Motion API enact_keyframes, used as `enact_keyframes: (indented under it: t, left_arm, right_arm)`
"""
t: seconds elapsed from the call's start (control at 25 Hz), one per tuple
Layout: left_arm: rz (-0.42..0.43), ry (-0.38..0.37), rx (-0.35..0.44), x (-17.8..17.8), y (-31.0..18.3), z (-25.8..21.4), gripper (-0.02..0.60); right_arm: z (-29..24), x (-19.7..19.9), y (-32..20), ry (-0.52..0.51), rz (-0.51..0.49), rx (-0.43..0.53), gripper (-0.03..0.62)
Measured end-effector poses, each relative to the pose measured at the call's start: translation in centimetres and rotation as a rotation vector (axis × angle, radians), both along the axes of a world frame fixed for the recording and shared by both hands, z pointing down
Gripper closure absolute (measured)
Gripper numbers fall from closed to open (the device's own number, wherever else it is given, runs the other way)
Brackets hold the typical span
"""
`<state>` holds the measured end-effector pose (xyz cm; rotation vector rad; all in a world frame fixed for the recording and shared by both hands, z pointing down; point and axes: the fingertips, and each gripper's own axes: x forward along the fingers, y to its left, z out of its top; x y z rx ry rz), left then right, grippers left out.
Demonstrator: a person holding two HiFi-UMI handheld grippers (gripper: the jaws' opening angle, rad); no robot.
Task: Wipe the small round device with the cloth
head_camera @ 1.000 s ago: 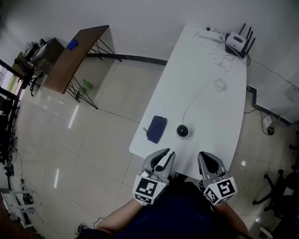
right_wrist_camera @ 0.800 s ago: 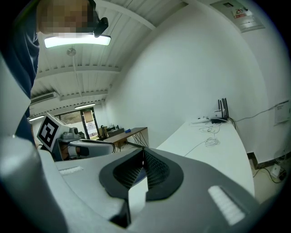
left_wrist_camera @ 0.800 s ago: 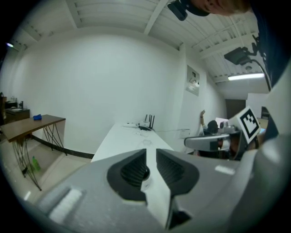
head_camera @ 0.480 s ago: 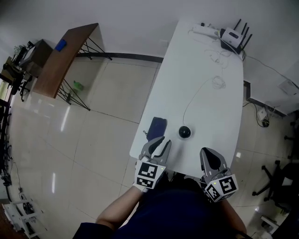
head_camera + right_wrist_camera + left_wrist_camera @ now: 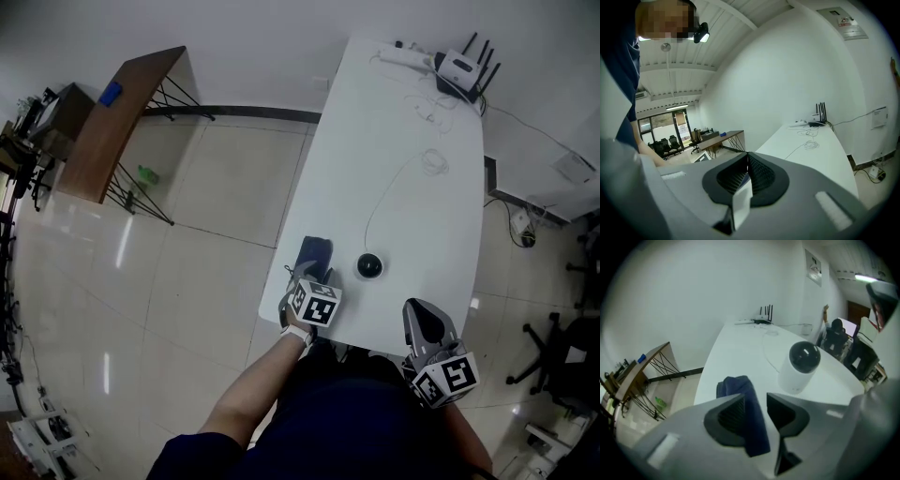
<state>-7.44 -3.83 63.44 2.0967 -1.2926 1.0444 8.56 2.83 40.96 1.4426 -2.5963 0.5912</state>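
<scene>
Device (image 5: 368, 266) sits on table (image 5: 412, 122), cloth (image 5: 314, 253) just beside it. We see left gripper (image 5: 756, 404) jaws, just been opening, astride cloth without pinching; right gripper (image 5: 748, 164) closed, empty.

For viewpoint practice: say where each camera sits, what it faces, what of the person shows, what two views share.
Head view: on the head, facing down at the table; forearm, left claw, right claw.
Left gripper view: on left claw, jaws just opening, cloth between, device beyond.
Right gripper view: on right claw, shut jaws, facing the router; dark clothing.
First two share cloth, device.
</scene>
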Motion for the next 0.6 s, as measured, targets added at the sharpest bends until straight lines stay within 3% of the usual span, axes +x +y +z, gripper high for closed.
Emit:
enact_keyframes:
  t: [0.24,0.4,0.6]
  left_arm:
    - [-0.019,-0.041,-0.07,-0.7,-1.6,2.8,0.383]
    - [-0.006,-0.063,-0.063,-0.4,-2.0,3.4,0.356]
    - [0.025,-0.101,0.001,-1.0,-2.2,3.7,0.432]
  right_arm:
    - [0.6,0.9,0.3,0.001,0.037,-0.026,0.583]
    - [0.9,1.1,0.4,-0.003,0.043,-0.034,0.583]
    - [1.1,0.7,0.6,-0.007,0.023,-0.037,0.583]
